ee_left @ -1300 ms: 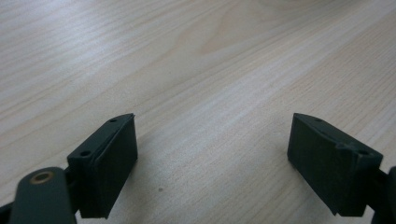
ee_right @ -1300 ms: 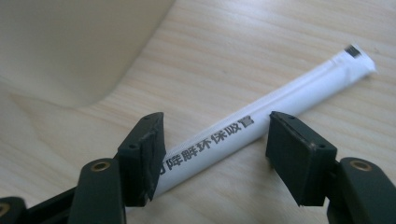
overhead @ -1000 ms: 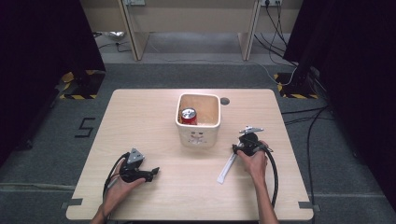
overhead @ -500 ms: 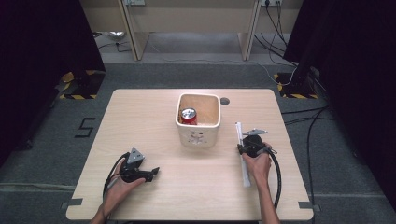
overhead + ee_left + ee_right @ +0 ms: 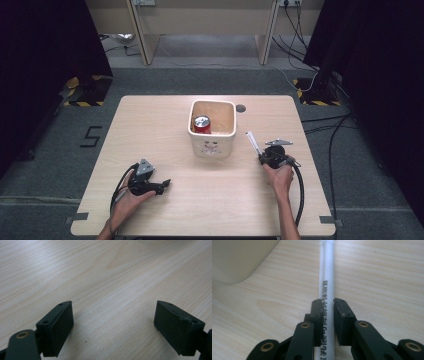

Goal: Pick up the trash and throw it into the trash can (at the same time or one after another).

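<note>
Pale woodgrain table (image 5: 387,277), slim white printed tube (image 5: 327,285).

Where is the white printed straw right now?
In the high view, the white printed straw is clamped in the right gripper, angled over the wooden table, right of the cream square bin.

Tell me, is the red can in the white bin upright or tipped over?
Upright. In the high view the red can shows its round silver top facing up inside the white bin.

Tube (image 5: 327,277) far end cut off; print unreadable.
</note>
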Tool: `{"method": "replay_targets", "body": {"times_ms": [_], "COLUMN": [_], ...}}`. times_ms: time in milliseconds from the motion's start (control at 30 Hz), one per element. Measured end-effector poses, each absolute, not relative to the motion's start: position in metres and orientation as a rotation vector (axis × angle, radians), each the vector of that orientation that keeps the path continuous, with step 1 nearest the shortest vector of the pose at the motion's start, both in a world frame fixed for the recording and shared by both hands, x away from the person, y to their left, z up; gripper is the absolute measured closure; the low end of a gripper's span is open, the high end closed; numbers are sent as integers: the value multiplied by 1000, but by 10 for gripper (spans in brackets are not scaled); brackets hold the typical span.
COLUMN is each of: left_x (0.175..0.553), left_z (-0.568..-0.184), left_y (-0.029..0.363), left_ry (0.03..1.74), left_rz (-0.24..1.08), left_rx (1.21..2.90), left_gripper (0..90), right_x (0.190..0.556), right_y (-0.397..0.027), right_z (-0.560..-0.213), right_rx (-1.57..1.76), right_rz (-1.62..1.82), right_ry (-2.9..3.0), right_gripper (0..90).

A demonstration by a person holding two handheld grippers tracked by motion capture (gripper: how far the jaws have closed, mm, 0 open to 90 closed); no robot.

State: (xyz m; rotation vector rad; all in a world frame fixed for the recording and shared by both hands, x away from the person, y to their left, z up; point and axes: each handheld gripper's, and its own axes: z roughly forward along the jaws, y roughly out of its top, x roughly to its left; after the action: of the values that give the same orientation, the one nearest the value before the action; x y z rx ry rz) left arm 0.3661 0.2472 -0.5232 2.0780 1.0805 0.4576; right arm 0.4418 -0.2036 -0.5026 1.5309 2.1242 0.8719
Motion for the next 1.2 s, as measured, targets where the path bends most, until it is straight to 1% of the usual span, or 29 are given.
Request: {"method": "replay_targets", "body": {"times_ms": [333,1000,1200], "left_x": [366,366,366], "left_z": [-523,-523,-523], "left_y": [247,247,247], "left_ry": [1081,1080,1079], "left_rz": [458,458,457], "left_rx": [2078,2077,2083], "left_gripper": [152,152,152], "right_x": [440,439,442], "right_y": [-207,-214,-211], "right_z": [-500,-425,-408], "right_rx": [1528,1413,1390], "right_rz": [920,1085,1109], "right_ry": [2103,1995,1978], "right_gripper": [795,794,793]}}
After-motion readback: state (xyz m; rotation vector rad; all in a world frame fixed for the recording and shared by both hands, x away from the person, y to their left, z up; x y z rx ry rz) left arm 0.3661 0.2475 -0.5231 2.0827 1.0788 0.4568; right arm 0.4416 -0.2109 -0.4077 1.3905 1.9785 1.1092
